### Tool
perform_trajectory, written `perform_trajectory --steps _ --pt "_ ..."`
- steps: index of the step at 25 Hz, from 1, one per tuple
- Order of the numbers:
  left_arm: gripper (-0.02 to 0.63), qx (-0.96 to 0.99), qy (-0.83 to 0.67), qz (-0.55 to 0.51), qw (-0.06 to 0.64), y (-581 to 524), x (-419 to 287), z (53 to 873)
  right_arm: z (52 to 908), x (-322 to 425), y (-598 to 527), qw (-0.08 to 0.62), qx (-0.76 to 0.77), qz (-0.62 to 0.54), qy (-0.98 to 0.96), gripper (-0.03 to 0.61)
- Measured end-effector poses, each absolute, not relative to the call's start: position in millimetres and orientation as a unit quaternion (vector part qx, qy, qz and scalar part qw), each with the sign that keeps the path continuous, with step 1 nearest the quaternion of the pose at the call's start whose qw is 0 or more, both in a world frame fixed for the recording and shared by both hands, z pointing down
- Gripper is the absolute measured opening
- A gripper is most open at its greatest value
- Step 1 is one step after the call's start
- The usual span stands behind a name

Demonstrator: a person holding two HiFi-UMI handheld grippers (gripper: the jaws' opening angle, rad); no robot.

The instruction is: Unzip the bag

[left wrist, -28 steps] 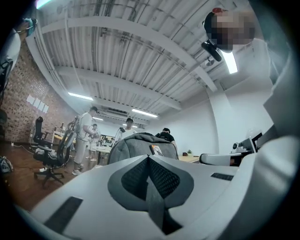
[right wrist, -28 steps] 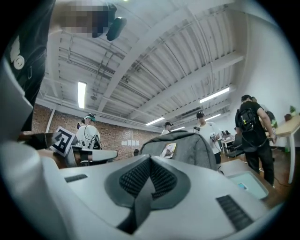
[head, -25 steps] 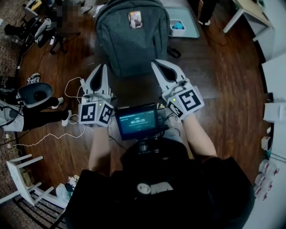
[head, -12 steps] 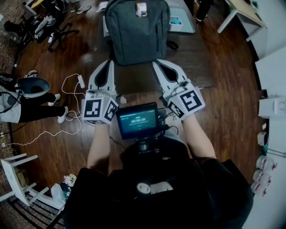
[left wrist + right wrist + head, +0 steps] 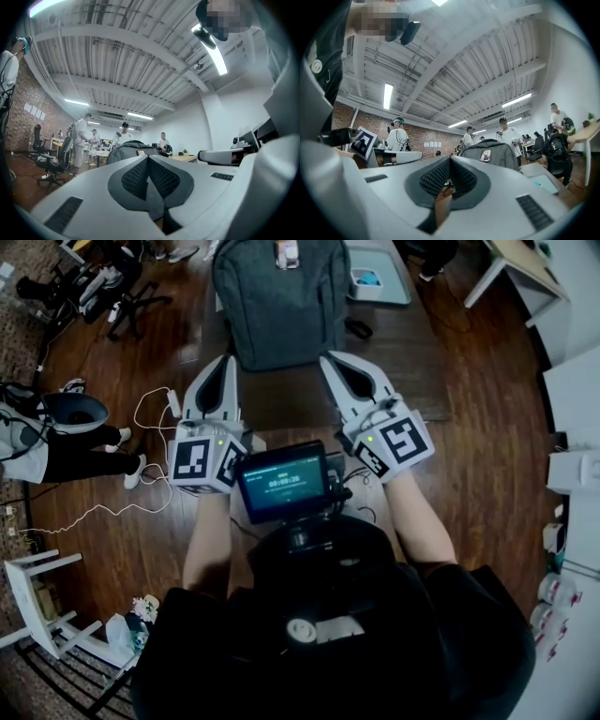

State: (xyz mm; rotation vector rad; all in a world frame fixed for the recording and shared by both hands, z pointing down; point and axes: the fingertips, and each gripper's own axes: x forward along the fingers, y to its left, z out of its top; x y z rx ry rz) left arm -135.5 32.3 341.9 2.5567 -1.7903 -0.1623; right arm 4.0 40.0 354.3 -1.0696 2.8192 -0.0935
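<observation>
Left gripper view: left gripper (image 5: 148, 159) jaws pressed together, nothing between them. Right gripper (image 5: 450, 160) the same, empty. Both are level and side by side, tips over the near part of the dark wooden table (image 5: 412, 381). The grey fabric backpack (image 5: 281, 306) sits on the table ahead, apart from both tips.

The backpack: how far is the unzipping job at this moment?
Done: nothing visible; the grey backpack sits on the table with no opening showing. In hand: nothing; the left tongs and right tongs are shut, empty, and apart from the bag. Left: the whole unzipping, starting with reaching the bag.
</observation>
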Motion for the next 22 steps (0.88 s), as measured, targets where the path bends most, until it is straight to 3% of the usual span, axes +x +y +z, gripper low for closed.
perform_trajectory --steps 22 --pt "0.000 0.818 -0.573 -0.049 -0.024 28 -130 323 337 5 27 0.075 -0.360 -0.013 0.930 0.003"
